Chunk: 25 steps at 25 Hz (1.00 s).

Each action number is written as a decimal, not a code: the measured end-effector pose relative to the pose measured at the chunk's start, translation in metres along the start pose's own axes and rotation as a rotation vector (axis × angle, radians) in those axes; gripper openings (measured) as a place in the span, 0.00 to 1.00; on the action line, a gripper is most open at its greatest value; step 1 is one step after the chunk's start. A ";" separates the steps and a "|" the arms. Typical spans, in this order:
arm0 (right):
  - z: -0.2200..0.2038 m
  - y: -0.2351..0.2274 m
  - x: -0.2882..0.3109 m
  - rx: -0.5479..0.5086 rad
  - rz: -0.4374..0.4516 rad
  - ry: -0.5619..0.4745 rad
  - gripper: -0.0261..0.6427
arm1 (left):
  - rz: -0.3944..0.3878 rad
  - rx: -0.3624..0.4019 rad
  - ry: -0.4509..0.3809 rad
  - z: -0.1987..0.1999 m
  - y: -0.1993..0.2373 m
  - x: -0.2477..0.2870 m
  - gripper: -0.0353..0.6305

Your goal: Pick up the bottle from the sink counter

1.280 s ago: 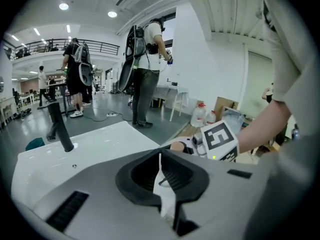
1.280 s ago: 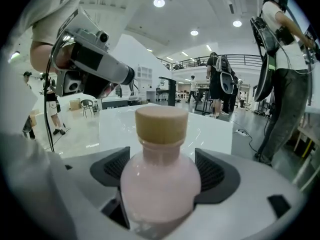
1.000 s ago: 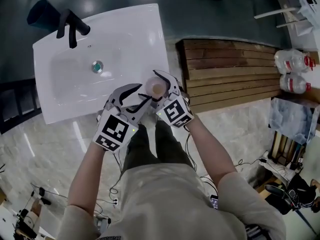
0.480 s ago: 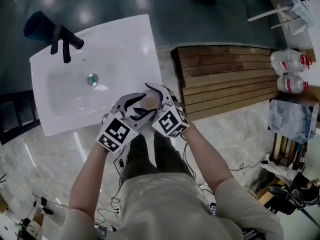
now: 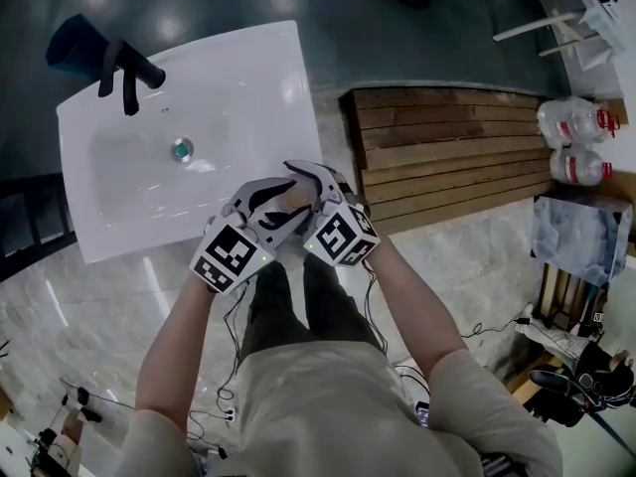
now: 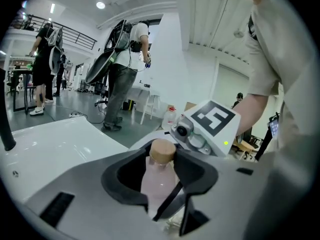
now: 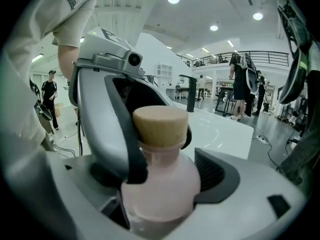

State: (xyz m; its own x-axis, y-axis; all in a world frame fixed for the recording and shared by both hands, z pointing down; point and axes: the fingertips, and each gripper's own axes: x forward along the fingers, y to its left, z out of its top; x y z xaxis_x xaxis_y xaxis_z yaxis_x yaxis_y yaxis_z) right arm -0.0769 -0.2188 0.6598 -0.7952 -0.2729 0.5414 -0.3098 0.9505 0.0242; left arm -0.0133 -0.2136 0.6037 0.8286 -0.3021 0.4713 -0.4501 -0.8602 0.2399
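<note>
A pale pink bottle (image 5: 295, 198) with a tan cap is held in the air over the front right corner of the white sink (image 5: 129, 207). My right gripper (image 5: 304, 191) is shut on the bottle's body (image 7: 160, 184), its ribbed pad against the side. From the left, my left gripper (image 5: 286, 203) reaches in. Its jaws have just been closing, and they sit either side of the same bottle (image 6: 160, 181) below the cap. One left finger (image 7: 120, 134) crosses in front of the bottle in the right gripper view. The bottle's lower part is hidden by both grippers.
A black faucet (image 5: 124, 73) stands at the sink's far left, with the drain (image 5: 181, 149) in the basin. A slatted wooden platform (image 5: 447, 147) lies to the right, with water jugs (image 5: 576, 137) beyond it. Marble floor and cables lie below.
My left gripper has come in toward the right one, and its fingers now lie round the bottle. The right gripper has kept its hold and stayed almost in place.
</note>
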 end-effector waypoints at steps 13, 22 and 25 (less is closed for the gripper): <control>0.062 -0.005 -0.028 0.026 -0.055 -0.063 0.59 | 0.014 0.107 -0.086 0.056 -0.013 -0.037 0.26; 0.163 0.007 -0.089 -0.052 -0.112 -0.116 0.59 | 0.065 0.214 -0.138 0.143 -0.053 -0.102 0.26; 0.193 0.015 -0.106 -0.068 -0.105 -0.153 0.59 | 0.074 0.217 -0.133 0.166 -0.066 -0.123 0.26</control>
State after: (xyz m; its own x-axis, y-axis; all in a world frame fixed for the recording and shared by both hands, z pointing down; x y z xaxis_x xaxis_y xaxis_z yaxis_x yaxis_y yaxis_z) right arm -0.0974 -0.2039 0.4406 -0.8321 -0.3852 0.3992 -0.3632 0.9222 0.1328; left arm -0.0300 -0.1875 0.3888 0.8390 -0.4063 0.3620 -0.4409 -0.8974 0.0146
